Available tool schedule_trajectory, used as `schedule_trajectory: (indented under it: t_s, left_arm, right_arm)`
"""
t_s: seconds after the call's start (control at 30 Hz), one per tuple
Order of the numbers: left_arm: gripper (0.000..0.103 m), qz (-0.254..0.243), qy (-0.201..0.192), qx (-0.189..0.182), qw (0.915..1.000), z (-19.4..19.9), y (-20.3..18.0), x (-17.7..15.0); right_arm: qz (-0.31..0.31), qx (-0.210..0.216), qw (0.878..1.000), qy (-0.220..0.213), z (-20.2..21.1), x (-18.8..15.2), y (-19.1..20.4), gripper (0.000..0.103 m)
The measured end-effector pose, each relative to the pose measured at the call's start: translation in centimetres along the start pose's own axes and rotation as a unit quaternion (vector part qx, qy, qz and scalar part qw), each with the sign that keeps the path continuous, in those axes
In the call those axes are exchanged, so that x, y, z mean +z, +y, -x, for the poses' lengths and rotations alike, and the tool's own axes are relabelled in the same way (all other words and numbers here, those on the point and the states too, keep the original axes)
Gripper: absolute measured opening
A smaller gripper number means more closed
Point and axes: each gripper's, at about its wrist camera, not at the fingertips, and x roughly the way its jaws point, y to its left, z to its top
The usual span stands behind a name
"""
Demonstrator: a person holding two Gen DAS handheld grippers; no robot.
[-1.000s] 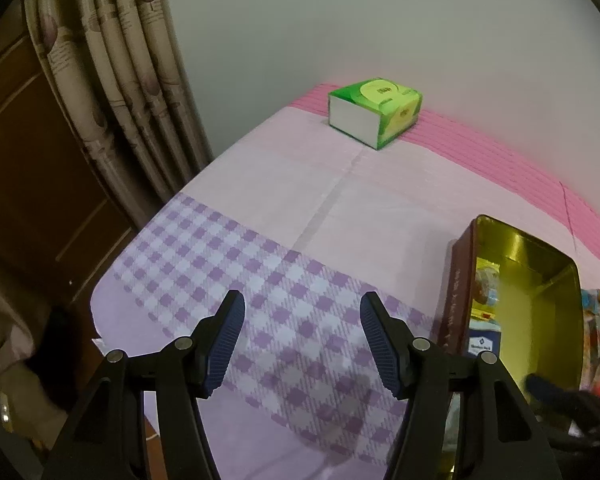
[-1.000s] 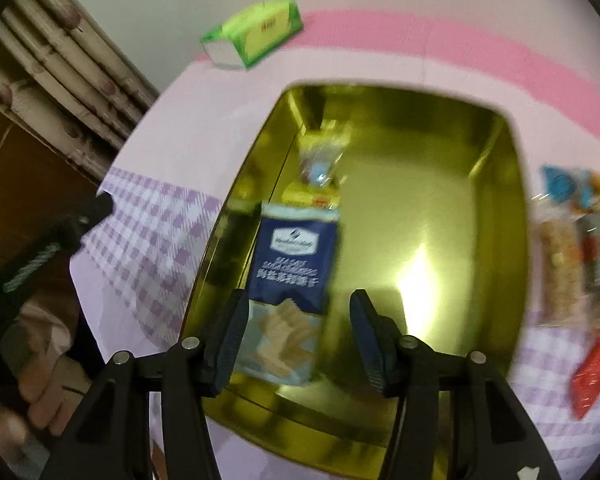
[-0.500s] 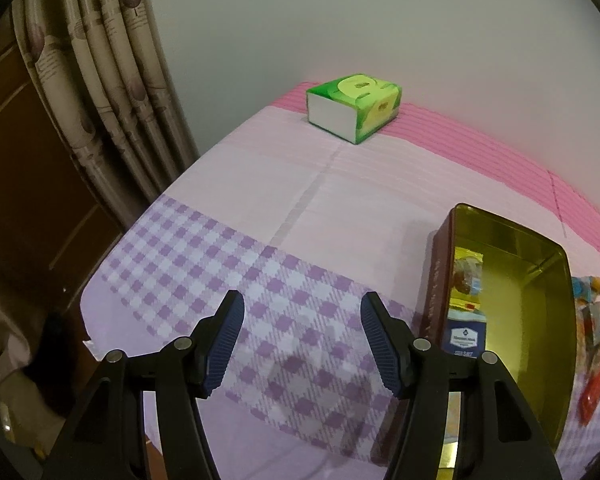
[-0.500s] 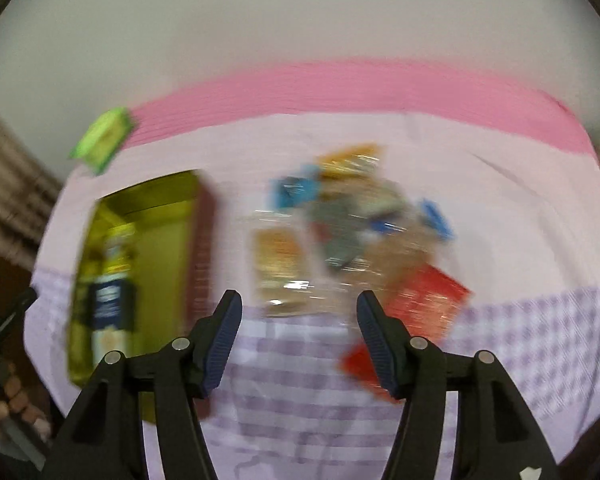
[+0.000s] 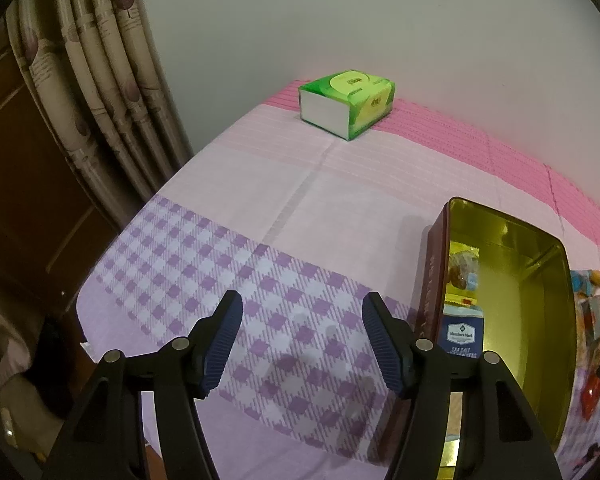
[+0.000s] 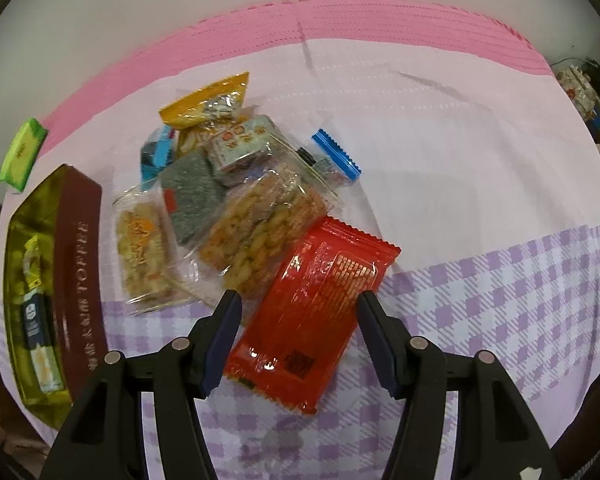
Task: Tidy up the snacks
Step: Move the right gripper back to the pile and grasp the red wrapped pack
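Note:
A pile of snack packets lies on the pink and purple cloth, to the right of an open gold-lined tin. The nearest one is a red packet. My right gripper hangs open just over the red packet's near end, its pads clear of it. In the tin lie a blue cracker packet and a yellow-edged snack. My left gripper hovers over bare checked cloth left of the tin, its jaws opening a little with nothing between them.
A green tissue box stands at the far edge by the wall. Curtains and a wooden door are off the left side. Some boxes sit beyond the right end of the cloth.
My right gripper has swung from above the tin to the right and now hangs over the snack pile and the red packet. The left gripper has hardly moved.

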Motion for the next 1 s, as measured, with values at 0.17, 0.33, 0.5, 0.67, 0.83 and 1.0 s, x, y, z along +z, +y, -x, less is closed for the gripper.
schedule_trajectory:
  t_s: [0.17, 0.33, 0.5, 0.67, 0.83, 1.0]
  left_arm:
    - [0.064, -0.006, -0.002, 0.002, 1.0000, -0.1, -0.2, 0.0]
    - [0.064, -0.017, -0.004, 0.005, 0.9998, 0.0, -0.8, -0.1]
    - [0.064, -0.021, -0.007, 0.009, 0.9997, 0.1, -1.0, -0.2]
    - [0.064, -0.024, -0.009, 0.015, 0.9996, 0.3, -1.2, -0.1]
    - [0.064, -0.023, -0.013, 0.017, 0.9995, 0.6, -1.3, -0.1]
    - [0.064, -0.023, -0.016, 0.012, 0.9995, 1.2, -1.8, -0.2]
  right_arm:
    - [0.004, -0.016, 1.000, -0.010, -1.3, 0.6, 0.8, 0.064]
    - [0.013, -0.026, 0.999, -0.015, -2.0, 0.9, 1.0, 0.065]
    - [0.030, -0.026, 0.999, -0.016, -2.2, -0.2, 0.0, 0.060]
    - [0.066, -0.022, 0.997, -0.025, -2.4, -0.6, -0.1, 0.055]
    - [0.113, -0.004, 0.993, -0.039, -2.4, -1.2, -1.2, 0.052]
    - [0.149, 0.000, 0.988, -0.048, -2.4, -2.1, -3.2, 0.050]
